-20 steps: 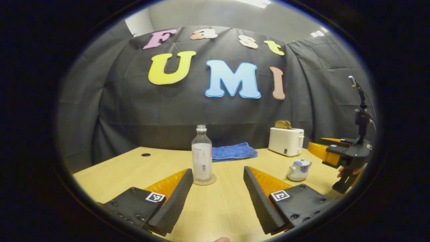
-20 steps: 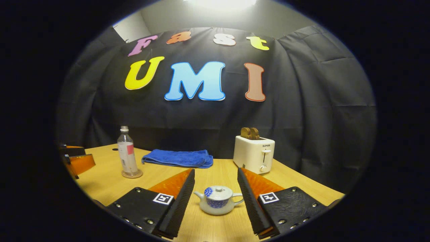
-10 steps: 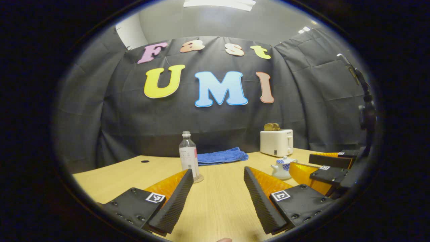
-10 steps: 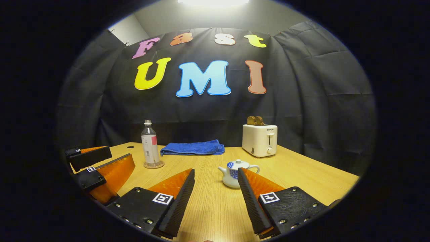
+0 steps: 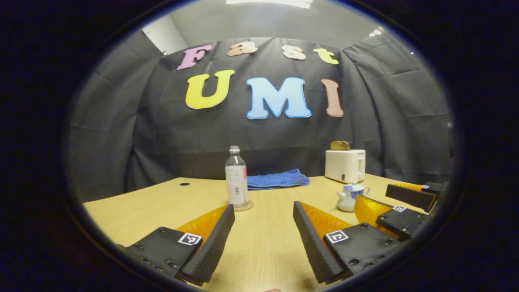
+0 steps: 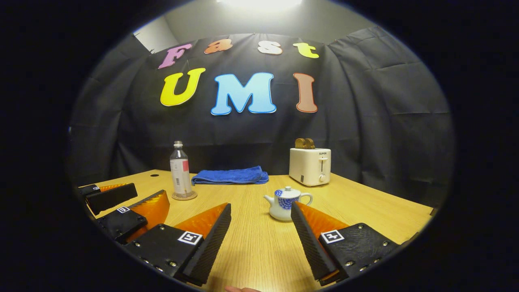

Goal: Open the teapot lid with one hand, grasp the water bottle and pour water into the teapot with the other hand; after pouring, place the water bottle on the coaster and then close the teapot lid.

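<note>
Both tongs hover released over the bench's [image 6: 365, 211] near edge, left tongs [image 5: 263, 235] and right tongs [image 6: 259, 235] side by side. The bottle [image 5: 236, 178] stands upright on its coaster [image 5: 247, 207] mid-bench. The teapot [image 6: 286, 202], lid on, sits to its right, before the toaster [image 6: 310, 166] and towel [image 6: 231, 176] along the far edge.

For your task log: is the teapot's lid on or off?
On. The lid sits on the teapot, knob up.
</note>
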{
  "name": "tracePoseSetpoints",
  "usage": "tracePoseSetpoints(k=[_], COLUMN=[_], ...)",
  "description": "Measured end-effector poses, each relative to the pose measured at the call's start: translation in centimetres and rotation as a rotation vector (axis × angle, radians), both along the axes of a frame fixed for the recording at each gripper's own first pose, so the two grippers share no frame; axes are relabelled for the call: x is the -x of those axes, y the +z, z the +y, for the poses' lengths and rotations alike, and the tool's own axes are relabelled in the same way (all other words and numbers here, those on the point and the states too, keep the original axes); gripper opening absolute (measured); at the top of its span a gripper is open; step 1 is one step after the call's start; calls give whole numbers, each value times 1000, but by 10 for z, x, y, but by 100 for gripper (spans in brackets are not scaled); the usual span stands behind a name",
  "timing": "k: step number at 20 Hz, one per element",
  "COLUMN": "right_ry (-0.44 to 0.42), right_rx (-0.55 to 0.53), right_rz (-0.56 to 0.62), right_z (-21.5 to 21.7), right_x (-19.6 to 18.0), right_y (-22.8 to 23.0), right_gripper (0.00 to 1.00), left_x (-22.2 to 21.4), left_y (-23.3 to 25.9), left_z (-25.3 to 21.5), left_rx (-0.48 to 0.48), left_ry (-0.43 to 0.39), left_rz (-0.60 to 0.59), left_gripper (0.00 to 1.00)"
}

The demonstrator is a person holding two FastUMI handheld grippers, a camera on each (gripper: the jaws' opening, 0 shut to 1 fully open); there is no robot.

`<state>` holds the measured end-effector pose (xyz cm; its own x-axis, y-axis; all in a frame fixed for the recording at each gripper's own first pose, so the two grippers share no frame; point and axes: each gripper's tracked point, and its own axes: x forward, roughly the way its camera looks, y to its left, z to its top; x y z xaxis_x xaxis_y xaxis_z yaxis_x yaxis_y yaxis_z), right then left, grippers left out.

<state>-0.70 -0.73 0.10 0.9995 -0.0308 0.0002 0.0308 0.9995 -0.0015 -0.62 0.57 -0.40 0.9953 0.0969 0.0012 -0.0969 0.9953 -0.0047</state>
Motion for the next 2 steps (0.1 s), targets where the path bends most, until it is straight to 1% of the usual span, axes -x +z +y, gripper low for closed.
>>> tracePoseSetpoints(k=[1, 2], right_ry=[19, 26], right_rx=[1, 1], right_rz=[-1, 0], right_z=[2, 2], right_x=[0, 0], right_y=[-1, -1], right_gripper=[90, 90], left_x=[-2, -1], left_y=[2, 0], left_z=[3, 0], left_rx=[-5, -3], left_ry=[20, 18], left_rz=[1, 3], left_gripper=[100, 99])
